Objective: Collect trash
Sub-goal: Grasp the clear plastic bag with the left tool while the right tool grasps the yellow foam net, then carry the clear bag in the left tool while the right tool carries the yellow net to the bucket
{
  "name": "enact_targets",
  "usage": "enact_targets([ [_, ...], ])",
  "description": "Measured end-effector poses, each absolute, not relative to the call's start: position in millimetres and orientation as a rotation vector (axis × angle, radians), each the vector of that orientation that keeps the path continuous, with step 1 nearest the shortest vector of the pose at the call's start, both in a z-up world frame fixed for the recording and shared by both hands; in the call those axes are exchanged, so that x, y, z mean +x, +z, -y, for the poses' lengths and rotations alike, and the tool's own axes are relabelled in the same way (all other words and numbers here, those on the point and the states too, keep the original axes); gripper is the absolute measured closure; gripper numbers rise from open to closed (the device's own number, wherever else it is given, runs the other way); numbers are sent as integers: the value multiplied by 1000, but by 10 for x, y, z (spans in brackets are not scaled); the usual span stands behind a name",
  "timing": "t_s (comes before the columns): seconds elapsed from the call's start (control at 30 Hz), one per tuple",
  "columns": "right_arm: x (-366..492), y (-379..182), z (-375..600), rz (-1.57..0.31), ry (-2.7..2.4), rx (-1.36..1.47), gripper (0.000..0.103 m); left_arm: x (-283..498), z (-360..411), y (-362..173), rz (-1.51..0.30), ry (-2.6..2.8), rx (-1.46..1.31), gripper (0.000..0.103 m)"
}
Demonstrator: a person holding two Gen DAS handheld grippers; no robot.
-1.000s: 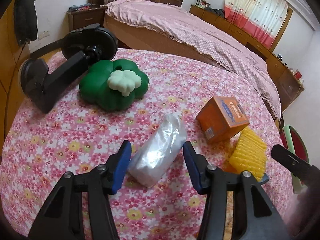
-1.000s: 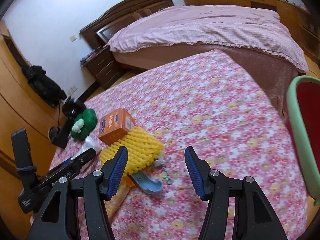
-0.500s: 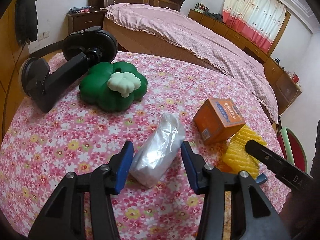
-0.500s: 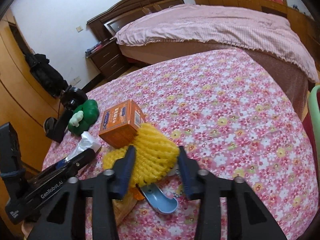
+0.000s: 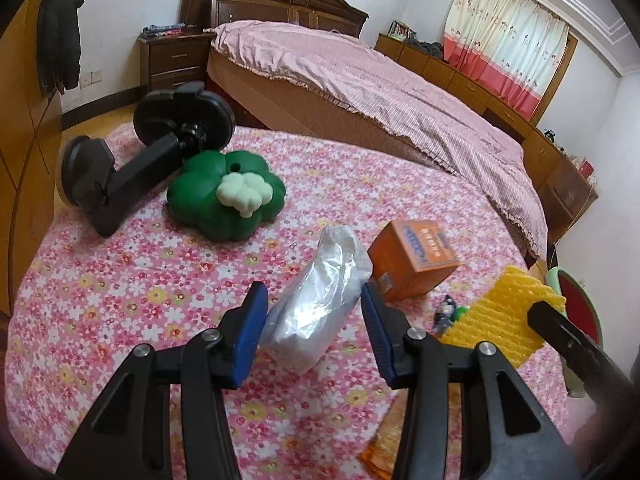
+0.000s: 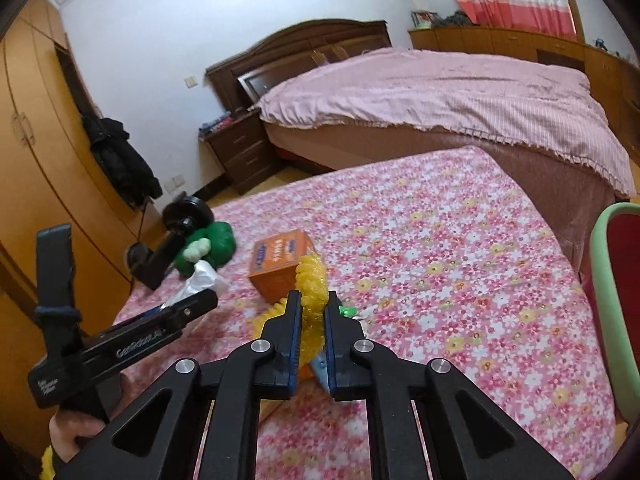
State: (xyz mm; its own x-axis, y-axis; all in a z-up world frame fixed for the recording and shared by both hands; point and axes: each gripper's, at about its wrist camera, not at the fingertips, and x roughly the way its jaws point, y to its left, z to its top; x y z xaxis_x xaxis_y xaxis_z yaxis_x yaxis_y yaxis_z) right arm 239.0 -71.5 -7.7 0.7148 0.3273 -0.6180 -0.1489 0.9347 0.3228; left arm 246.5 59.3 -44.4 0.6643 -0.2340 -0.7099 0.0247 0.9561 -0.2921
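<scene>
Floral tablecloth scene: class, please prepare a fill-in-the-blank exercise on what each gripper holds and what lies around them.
1. The right gripper is shut on the ____ foam fruit net.
2. The left gripper has the crinkled ____ plastic bag between its fingers.
3. The orange cardboard box stands on the ____ tablecloth.

Missing words: yellow; silver; floral

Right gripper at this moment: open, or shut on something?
Shut on the yellow foam net. The right gripper has just been closing, and its blue pads now pinch the net between them.
</scene>
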Motion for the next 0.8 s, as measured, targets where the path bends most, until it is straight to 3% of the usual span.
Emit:
enact_targets([
  [0.8,1505,423,1304,-586,163,358,93,1604,-136,169,-748,-276,-271,54],
])
